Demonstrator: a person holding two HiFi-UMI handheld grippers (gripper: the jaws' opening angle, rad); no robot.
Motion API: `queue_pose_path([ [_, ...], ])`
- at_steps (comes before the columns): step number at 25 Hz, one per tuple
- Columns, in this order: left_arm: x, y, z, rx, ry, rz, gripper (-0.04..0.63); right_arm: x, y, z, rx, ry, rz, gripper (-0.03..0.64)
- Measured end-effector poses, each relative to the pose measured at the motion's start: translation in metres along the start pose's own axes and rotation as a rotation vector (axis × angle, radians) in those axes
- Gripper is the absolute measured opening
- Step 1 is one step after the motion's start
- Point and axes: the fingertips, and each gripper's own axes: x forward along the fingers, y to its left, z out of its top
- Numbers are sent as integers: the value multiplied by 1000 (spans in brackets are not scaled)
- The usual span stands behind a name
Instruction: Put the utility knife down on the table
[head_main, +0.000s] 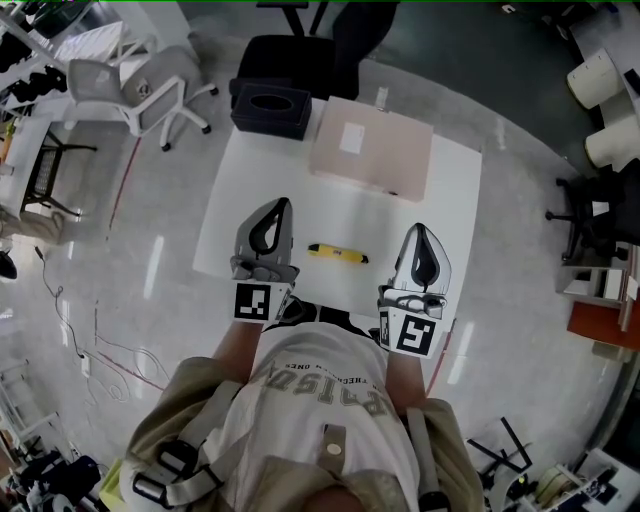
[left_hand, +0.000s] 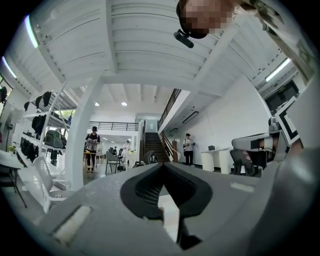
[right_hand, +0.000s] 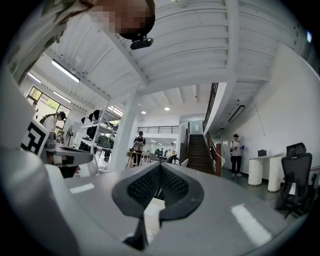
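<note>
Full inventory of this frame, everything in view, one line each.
utility knife: 1, yellow and black, lying on the table between the two grippers, held by neither
table: 1, white, in front of the person
flat box: 1, pale pink, table's far edge
black box: 1, black, at the table's far left corner
office chair: 1, black, beyond the table
white chair: 1, white-grey, on the floor far left
cylinders: 2, white, upper right
left gripper: 1, grey, left of the knife, shut, empty
right gripper: 1, grey, right of the knife, shut, empty
</note>
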Motion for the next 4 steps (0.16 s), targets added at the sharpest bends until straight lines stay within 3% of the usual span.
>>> queue_pose_path([
  [4, 1, 2, -1, 5, 0, 8, 15, 2, 1, -2, -17, 0, 6, -2],
])
